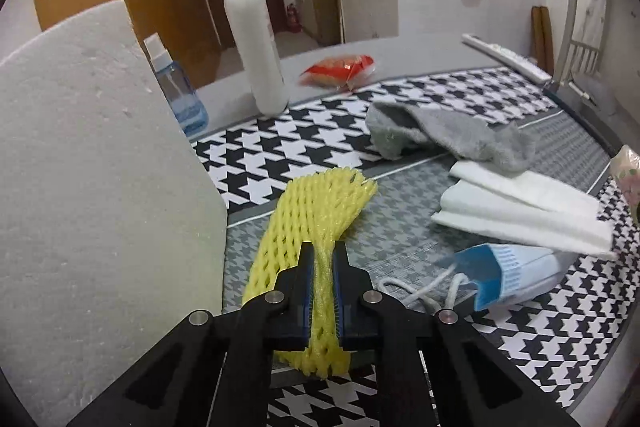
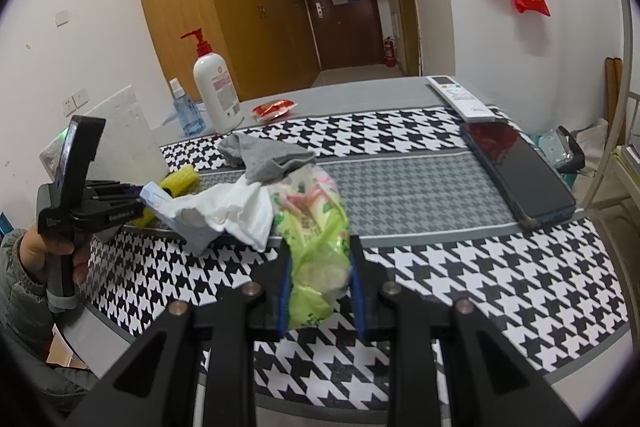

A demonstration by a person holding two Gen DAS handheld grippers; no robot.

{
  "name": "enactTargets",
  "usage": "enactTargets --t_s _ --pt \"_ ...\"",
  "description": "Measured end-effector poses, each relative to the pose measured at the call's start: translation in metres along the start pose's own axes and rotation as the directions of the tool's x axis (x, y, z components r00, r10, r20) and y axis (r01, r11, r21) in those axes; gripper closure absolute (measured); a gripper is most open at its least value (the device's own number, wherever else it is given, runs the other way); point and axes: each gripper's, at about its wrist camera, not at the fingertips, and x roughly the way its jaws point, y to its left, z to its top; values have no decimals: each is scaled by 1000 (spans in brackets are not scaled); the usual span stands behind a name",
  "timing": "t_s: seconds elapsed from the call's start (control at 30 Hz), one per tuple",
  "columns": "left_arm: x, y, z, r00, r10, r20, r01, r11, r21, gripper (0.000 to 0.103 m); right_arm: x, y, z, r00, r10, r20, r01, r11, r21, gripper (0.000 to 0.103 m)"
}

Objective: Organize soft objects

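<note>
My left gripper point(image 1: 323, 253) is shut on a yellow foam fruit net point(image 1: 320, 211) that lies on the houndstooth cloth; the net also shows in the right wrist view point(image 2: 180, 179). My right gripper point(image 2: 318, 247) is shut on a green and pink plastic packet point(image 2: 316, 227), held just above the cloth. A grey sock point(image 1: 444, 135), a folded white cloth point(image 1: 520, 211) and a blue face mask point(image 1: 508, 275) lie to the right of the net. In the right wrist view the sock point(image 2: 268, 153), the cloth point(image 2: 236, 211) and the mask point(image 2: 188, 223) sit between the two grippers.
A white foam block point(image 1: 96, 167) stands close on the left. A white pump bottle point(image 1: 256, 47), a blue spray bottle point(image 1: 180, 91) and a red snack packet point(image 1: 340, 69) stand at the back. A phone point(image 2: 516, 175) and a remote point(image 2: 460, 97) lie at right.
</note>
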Motion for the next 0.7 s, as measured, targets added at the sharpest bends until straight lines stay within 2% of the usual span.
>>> enactTargets --t_s 0.27,0.7 --pt "-31 -2 -2 993 -38 109 36 999 20 94 -6 7 1 1000 -17 18 17 1000 -4 75" --pt "-81 -11 -5 965 -103 240 90 994 67 94 -25 28 4 996 -63 62 64 998 -20 75"
